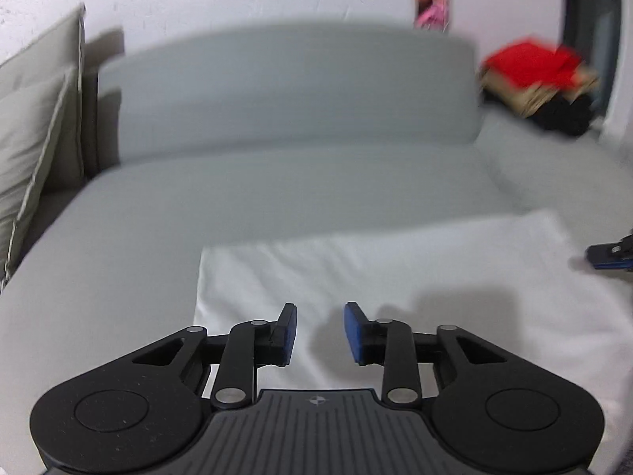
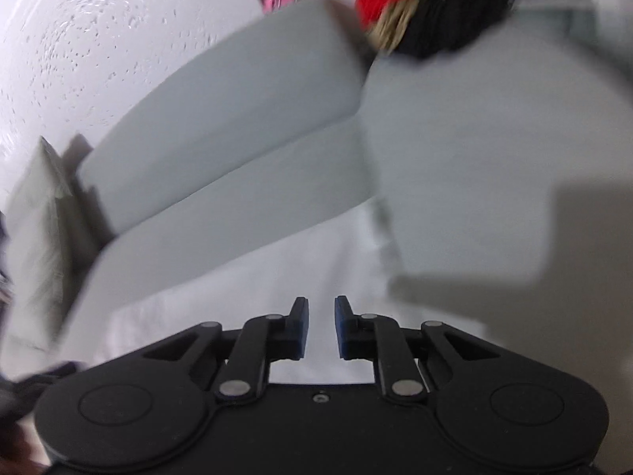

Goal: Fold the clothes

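I'm looking across the grey sofa [image 1: 277,182], where the white garment [image 1: 395,277] is lying flat on the seat's near edge under both tools. I'm holding the left gripper [image 1: 319,332] partly open and empty, the right gripper [image 2: 321,326] narrower, also empty. Through the blur, I'm probably aiming for edges; I should pinch one layer squarely.

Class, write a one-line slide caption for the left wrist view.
Left gripper hovers, fingers apart, over a white folded cloth on a grey fabric sofa.

Left gripper [image 1: 319,332], right gripper [image 2: 321,326]: black linkages, blue pads, silver rivets.
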